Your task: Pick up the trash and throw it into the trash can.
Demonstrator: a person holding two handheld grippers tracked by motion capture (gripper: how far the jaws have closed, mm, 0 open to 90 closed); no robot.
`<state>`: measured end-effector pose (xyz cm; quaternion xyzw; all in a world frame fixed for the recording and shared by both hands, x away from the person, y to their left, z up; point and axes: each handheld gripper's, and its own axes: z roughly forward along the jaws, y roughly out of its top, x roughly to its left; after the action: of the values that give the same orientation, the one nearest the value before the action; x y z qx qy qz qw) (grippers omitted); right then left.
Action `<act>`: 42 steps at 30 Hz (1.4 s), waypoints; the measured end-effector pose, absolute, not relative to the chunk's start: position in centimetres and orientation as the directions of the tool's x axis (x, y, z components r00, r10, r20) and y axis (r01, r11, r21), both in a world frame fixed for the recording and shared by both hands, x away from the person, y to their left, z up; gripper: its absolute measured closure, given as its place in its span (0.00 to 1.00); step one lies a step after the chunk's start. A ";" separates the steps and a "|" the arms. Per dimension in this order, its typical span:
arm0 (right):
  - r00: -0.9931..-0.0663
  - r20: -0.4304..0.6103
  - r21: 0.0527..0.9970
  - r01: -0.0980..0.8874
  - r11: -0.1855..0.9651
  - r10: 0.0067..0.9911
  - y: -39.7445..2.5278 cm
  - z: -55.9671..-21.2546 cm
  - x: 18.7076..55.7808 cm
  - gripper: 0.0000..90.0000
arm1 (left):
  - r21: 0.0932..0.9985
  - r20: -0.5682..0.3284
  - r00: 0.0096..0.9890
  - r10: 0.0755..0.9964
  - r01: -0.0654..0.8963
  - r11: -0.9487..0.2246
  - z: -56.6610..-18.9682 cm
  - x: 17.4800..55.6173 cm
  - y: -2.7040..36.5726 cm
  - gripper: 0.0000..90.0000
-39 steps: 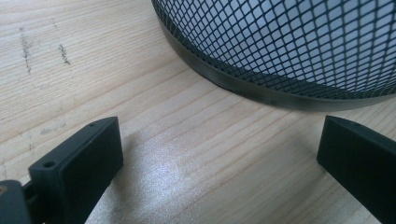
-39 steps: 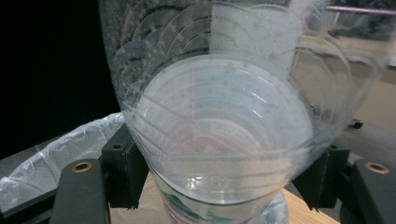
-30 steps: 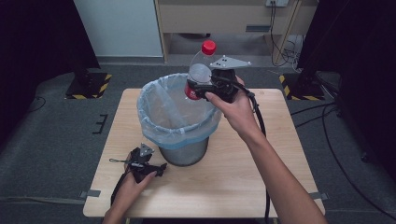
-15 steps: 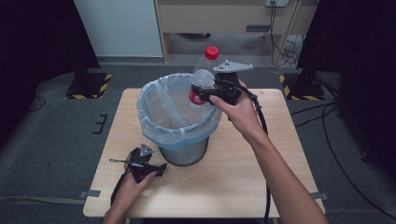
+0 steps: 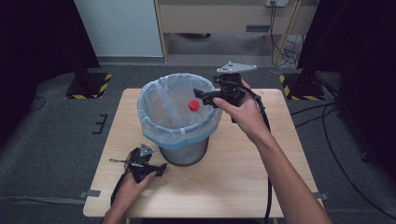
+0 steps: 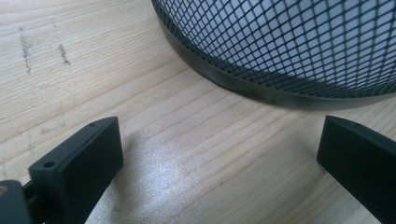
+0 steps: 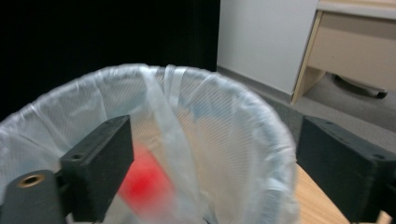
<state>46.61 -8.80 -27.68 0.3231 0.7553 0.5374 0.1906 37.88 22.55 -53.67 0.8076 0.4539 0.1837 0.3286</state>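
In the high view a mesh bin lined with a pale blue bag stood in the middle of the wooden surface. A bottle's red cap showed inside the bag, toward its right side. The right gripper hovered over the bin's far right rim with its jaws spread and nothing between them. The left gripper rested on the surface just near and left of the bin's base.

In the left gripper view the jaws stood wide apart over bare wood, the bin's black mesh wall just beyond them.

In the right gripper view the jaws were spread above the bag's rim, and a blurred red shape lay inside the bag, beside the left jaw.
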 end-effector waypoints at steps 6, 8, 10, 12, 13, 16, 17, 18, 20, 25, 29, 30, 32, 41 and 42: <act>-0.679 0.070 0.955 0.258 0.147 0.731 -11.1 -27.0 46.4 0.07 | 0.698 -0.002 0.520 0.854 0.612 -0.372 -53.7 37.9 22.6 0.00; -0.649 0.089 0.959 0.261 0.111 0.756 -12.8 -27.2 46.7 0.07 | 0.698 -0.002 0.520 0.854 0.612 -0.372 -53.7 37.9 22.6 0.00; -0.633 0.097 0.959 0.266 0.098 0.768 -13.6 -27.5 46.9 0.07 | 0.697 0.000 0.519 0.854 0.612 -0.372 -53.7 37.9 22.6 0.00; -0.614 0.105 0.959 0.272 0.085 0.782 -14.3 -27.8 47.1 0.06 | 0.698 -0.003 0.520 0.854 0.613 -0.370 -53.7 37.9 22.5 0.00; -0.614 0.105 0.959 0.272 0.085 0.782 -14.3 -27.8 47.1 0.06 | 0.698 -0.003 0.520 0.854 0.613 -0.370 -53.7 37.9 22.5 0.00; -0.567 0.106 0.956 0.283 0.073 0.817 -16.0 -28.7 47.7 0.06 | 0.697 -0.001 0.521 0.854 0.613 -0.373 -53.7 37.9 22.6 0.00; -0.558 0.109 0.955 0.288 0.069 0.823 -16.2 -28.9 47.8 0.06 | 0.697 -0.001 0.521 0.854 0.613 -0.373 -53.7 37.9 22.6 0.00; -0.546 0.112 0.954 0.294 0.065 0.830 -16.6 -29.2 48.0 0.06 | 0.697 -0.001 0.521 0.854 0.613 -0.373 -53.7 37.9 22.6 0.00; -0.521 0.113 0.945 0.319 0.070 0.846 -17.2 -29.9 48.5 0.06 | 0.697 -0.001 0.521 0.854 0.613 -0.373 -53.7 37.9 22.6 0.00; -0.471 0.119 0.931 0.359 0.066 0.874 -18.6 -31.9 49.6 0.06 | 0.697 -0.002 0.521 0.854 0.613 -0.373 -53.7 37.9 22.6 0.00; -0.440 0.126 0.917 0.394 0.065 0.889 -19.4 -33.7 50.2 0.07 | 0.697 -0.001 0.521 0.854 0.613 -0.373 -53.7 37.9 22.6 0.00; -0.437 0.128 0.914 0.401 0.066 0.890 -19.5 -34.0 50.3 0.07 | 0.697 -0.001 0.521 0.854 0.613 -0.373 -53.7 37.9 22.6 0.00; -0.426 0.127 0.904 0.421 0.072 0.896 -19.8 -35.2 50.4 0.08 | 0.697 -0.001 0.521 0.854 0.613 -0.373 -53.7 37.9 22.6 0.00; -0.406 0.142 0.874 0.480 0.078 0.903 -20.7 -38.7 50.5 0.10 | 0.697 -0.001 0.521 0.854 0.613 -0.373 -53.7 37.9 22.6 0.00; -0.401 0.146 0.869 0.488 0.077 0.904 -20.8 -39.3 50.5 0.10 | 0.697 -0.001 0.521 0.854 0.613 -0.373 -53.7 37.9 22.6 0.00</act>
<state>50.51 -20.84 -39.27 0.4985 0.6983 0.4616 0.2253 37.88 22.56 -53.66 0.8080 0.4538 0.1835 0.3281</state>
